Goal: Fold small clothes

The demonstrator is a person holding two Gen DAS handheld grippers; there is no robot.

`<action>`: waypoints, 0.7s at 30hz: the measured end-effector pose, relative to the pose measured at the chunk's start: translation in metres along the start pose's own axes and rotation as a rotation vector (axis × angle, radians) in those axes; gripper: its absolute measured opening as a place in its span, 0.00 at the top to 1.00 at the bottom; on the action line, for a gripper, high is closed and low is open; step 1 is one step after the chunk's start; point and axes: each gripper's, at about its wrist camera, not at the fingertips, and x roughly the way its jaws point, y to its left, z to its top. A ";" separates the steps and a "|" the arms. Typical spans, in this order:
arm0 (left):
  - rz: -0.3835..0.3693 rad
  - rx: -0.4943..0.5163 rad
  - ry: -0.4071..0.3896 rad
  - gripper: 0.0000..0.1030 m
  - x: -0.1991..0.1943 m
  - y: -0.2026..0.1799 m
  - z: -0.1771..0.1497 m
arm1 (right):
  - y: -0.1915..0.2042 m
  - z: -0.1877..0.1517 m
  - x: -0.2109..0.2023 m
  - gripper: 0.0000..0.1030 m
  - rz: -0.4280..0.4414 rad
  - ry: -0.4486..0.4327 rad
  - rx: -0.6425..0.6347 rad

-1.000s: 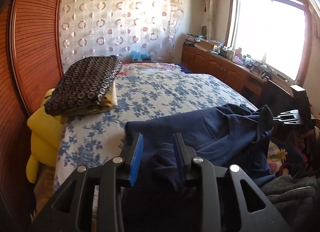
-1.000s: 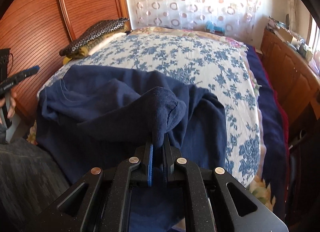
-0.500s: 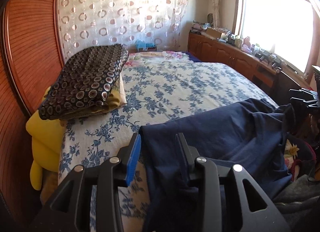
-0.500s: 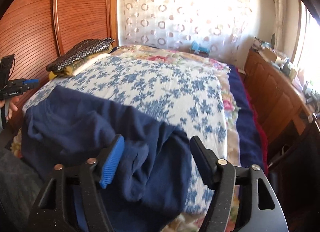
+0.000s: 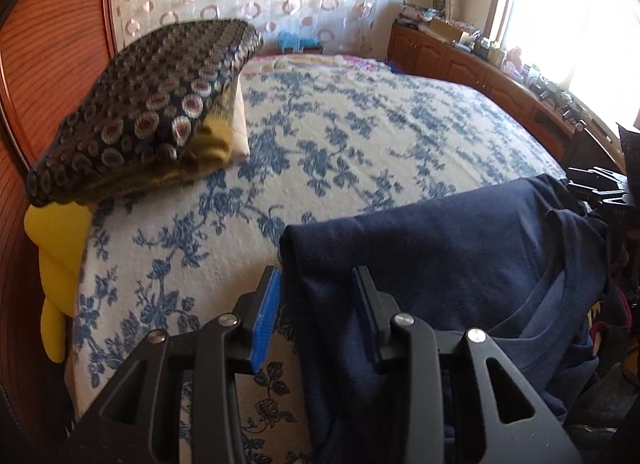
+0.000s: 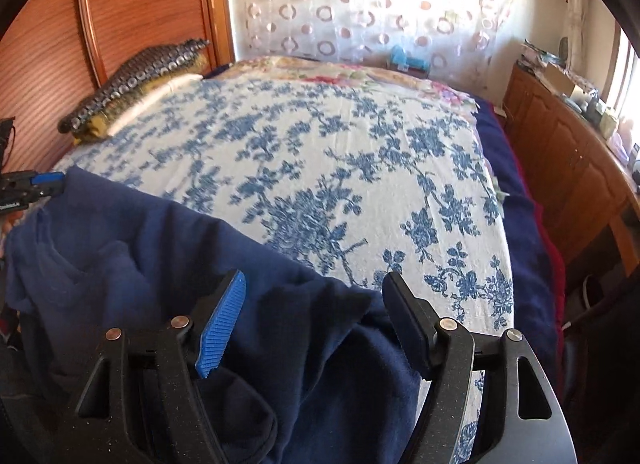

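Note:
A navy blue T-shirt lies along the near edge of the bed, its collar toward the near right in the left wrist view. It also shows in the right wrist view, bunched at the near side. My left gripper is open, with the shirt's left edge lying between its jaws, not pinched. My right gripper is wide open over the shirt's right part, holding nothing. The left gripper's tip also shows at the far left of the right wrist view.
The bed has a white and blue floral cover. A folded dark patterned blanket lies on yellow bedding at the headboard side. A wooden cabinet with clutter runs along the right under the window. A curtain hangs behind the bed.
My right gripper let go of the shirt fold it held a second ago and opened wide. The shirt dropped flatter onto the bed. Both grippers drew back toward the near edge.

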 end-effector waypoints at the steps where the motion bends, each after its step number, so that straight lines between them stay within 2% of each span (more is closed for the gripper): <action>1: -0.002 -0.006 0.011 0.66 0.004 0.000 -0.001 | -0.001 -0.001 0.001 0.29 -0.004 0.005 0.001; 9: 0.005 0.005 -0.012 0.63 0.008 -0.003 0.002 | -0.014 -0.007 0.012 0.29 -0.032 0.043 0.021; 21: -0.011 -0.015 0.000 0.63 0.016 0.000 0.014 | -0.018 -0.010 0.018 0.28 0.033 0.044 0.042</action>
